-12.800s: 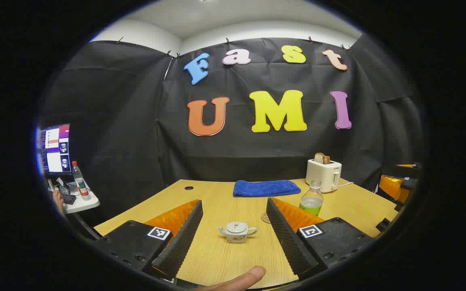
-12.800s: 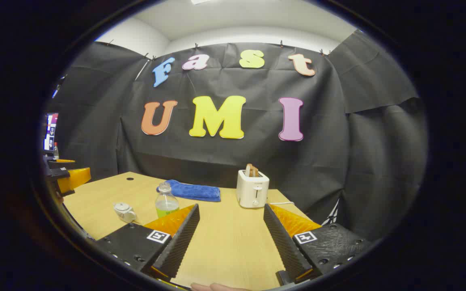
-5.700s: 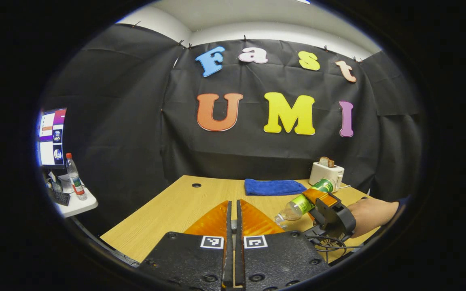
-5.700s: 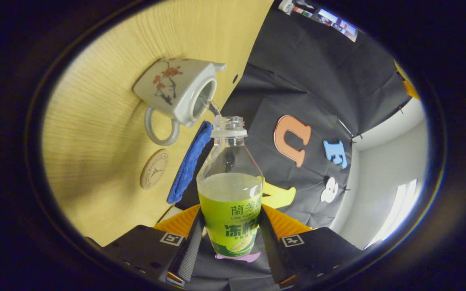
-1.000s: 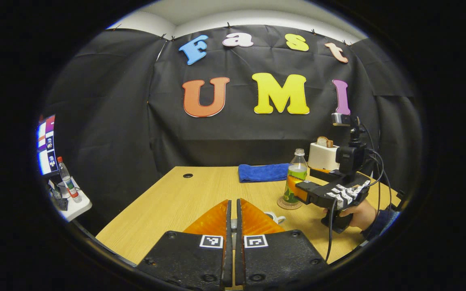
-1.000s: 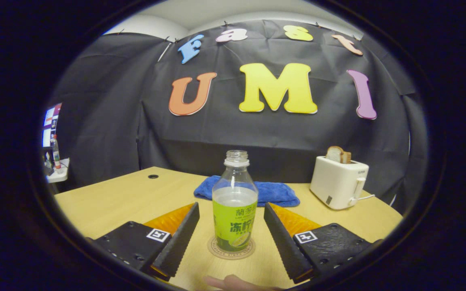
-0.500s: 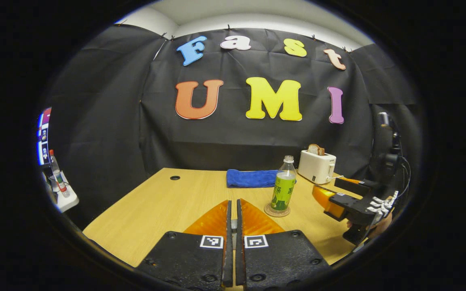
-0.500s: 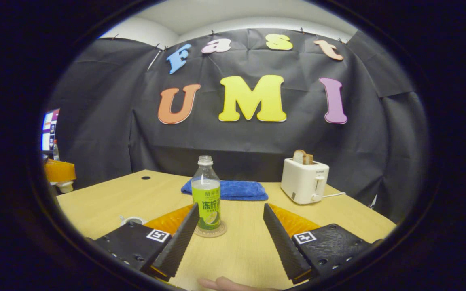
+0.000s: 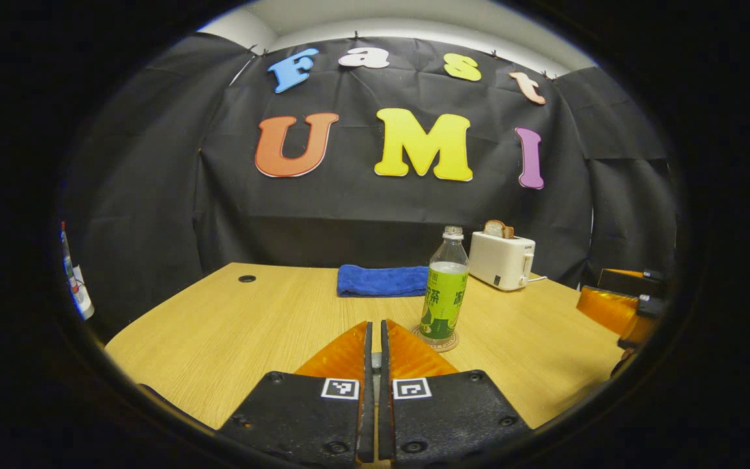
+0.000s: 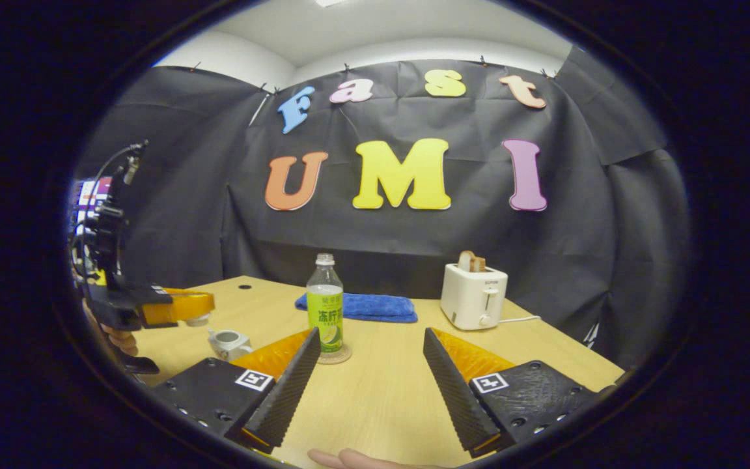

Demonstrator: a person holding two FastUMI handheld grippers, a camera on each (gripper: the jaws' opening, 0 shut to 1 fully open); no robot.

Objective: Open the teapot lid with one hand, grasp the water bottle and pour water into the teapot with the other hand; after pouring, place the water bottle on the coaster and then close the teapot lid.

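The water bottle (image 9: 443, 293) (image 10: 324, 306), capless with a green label, stands upright on the round coaster (image 9: 439, 343) (image 10: 336, 355). In the right gripper view the small white teapot (image 10: 228, 341) sits lidless on the table, left of the bottle. My left gripper (image 10: 200, 302) (image 9: 375, 324) hovers above and left of the teapot, shut on the teapot lid (image 10: 198, 319), which hangs under its fingers. My right gripper (image 10: 370, 365) (image 9: 599, 296) is open and holds nothing, drawn back from the bottle toward the table's right side.
At the back of the wooden table (image 9: 251, 326) lie a folded blue towel (image 9: 380, 280) (image 10: 365, 306) and a white toaster (image 9: 502, 260) (image 10: 474, 296) with bread in it. A hand (image 10: 116, 339) holds the left gripper. A monitor (image 10: 92, 195) stands off to the left.
My right gripper has backed away from the bottle, which stays on the coaster. My left gripper has come in with the lid to above and left of the teapot.
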